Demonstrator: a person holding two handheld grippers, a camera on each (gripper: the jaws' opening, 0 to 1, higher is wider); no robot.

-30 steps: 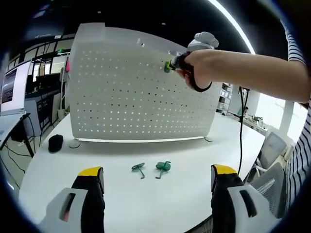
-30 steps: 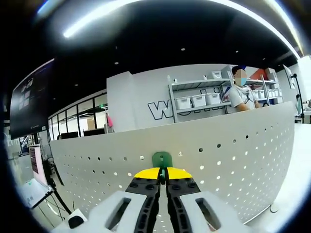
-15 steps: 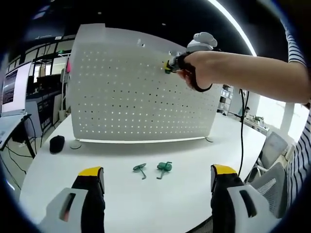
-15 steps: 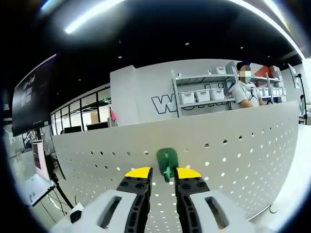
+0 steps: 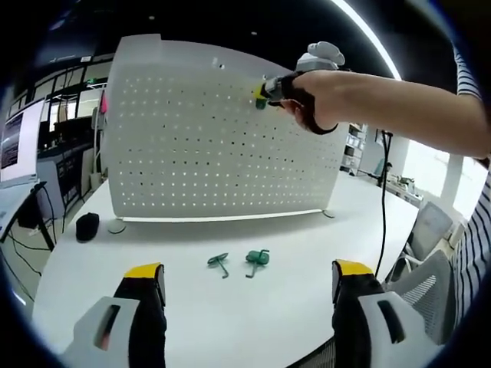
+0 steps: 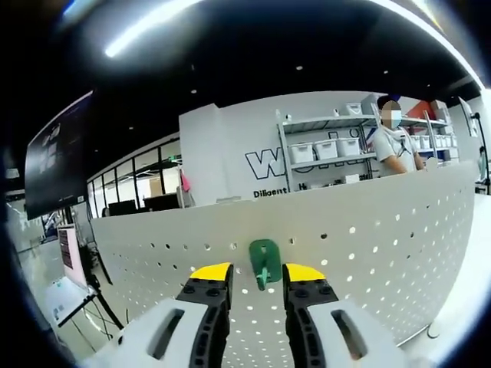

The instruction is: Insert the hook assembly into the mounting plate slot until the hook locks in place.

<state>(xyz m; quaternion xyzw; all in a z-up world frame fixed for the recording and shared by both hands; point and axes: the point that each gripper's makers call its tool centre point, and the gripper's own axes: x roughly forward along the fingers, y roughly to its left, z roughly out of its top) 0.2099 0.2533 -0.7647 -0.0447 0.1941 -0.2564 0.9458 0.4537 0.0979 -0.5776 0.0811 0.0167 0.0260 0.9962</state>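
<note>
Hook (image 6: 264,262) sits on pegboard (image 6: 368,238) between parted right tongs (image 6: 258,274).

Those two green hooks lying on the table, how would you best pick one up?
Take the right hook from above, closing the jaws across its thin stem. It lies flat on the table, so the broad head offers little edge. The left hook lies close by; approach from the far side.

A white desk (image 5: 192,307) carries an upright white pegboard (image 5: 215,146), standing on small round feet toward twelve o'clock. Two green hooks (image 5: 219,263) (image 5: 257,259) lie side by side on the bare top near the middle. A black mouse (image 5: 87,225) sits at nine o'clock, beside the pegboard's left foot.
</note>
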